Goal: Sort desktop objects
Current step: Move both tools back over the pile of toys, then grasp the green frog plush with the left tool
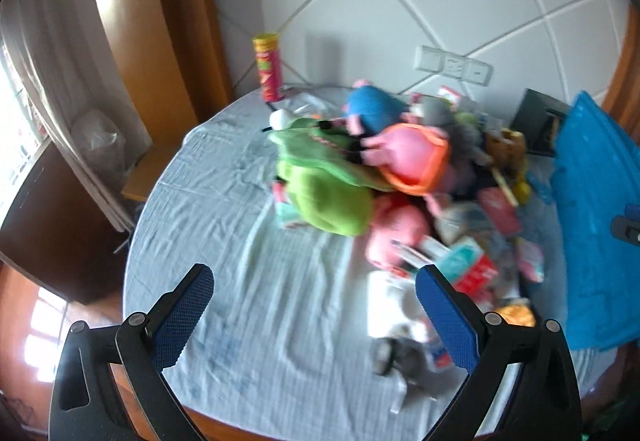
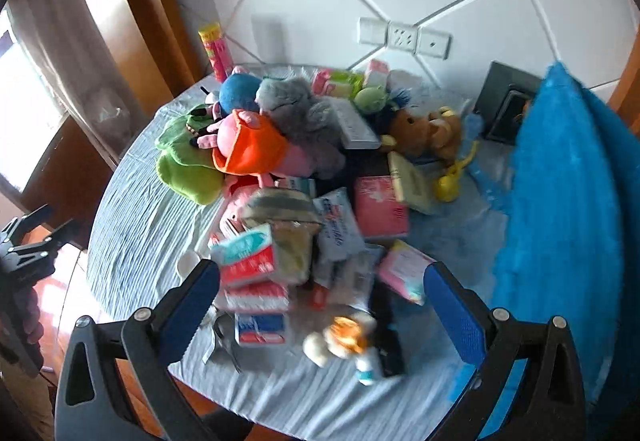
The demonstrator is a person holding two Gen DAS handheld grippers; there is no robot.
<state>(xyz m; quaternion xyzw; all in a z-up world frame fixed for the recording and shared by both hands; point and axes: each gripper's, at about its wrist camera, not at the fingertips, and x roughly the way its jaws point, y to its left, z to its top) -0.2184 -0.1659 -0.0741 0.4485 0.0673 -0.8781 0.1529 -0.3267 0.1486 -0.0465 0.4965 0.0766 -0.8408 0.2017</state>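
On the round table: you face a heap of toys and packets lying on a pale blue cloth [image 2: 132, 217], with both tools held above its near edge
Left gripper [image 1: 314, 315]: your jaws are spread wide and hold nothing; bare cloth lies between them
Right gripper [image 2: 322, 307]: your jaws are spread wide too, empty, above the red-and-white packets [image 2: 256, 273] at the near side of the heap
Containers: you have one blue bin [image 2: 560, 209] standing on edge at the right of the table, its inside not visible; one dark box [image 2: 506, 105] behind it against the wall, contents too dim to tell
Snack tube [image 1: 267, 67]: one, upright at the far left of the table, apart from the heap
Soft toys: you can count one green plush [image 2: 184, 165], one pink plush with an orange part [image 2: 248, 145] lying on it, one blue plush [image 2: 240, 91], one grey plush [image 2: 304, 113], one brown bear [image 2: 424, 129], and one small orange-and-white toy [image 2: 344, 337] alone near the front edge
Packets: one pink packet [image 2: 380, 205] mid-heap; the rest overlap and blur, so you cannot count them surely
Yellow toy [image 2: 450, 183]: one, just beside the bear
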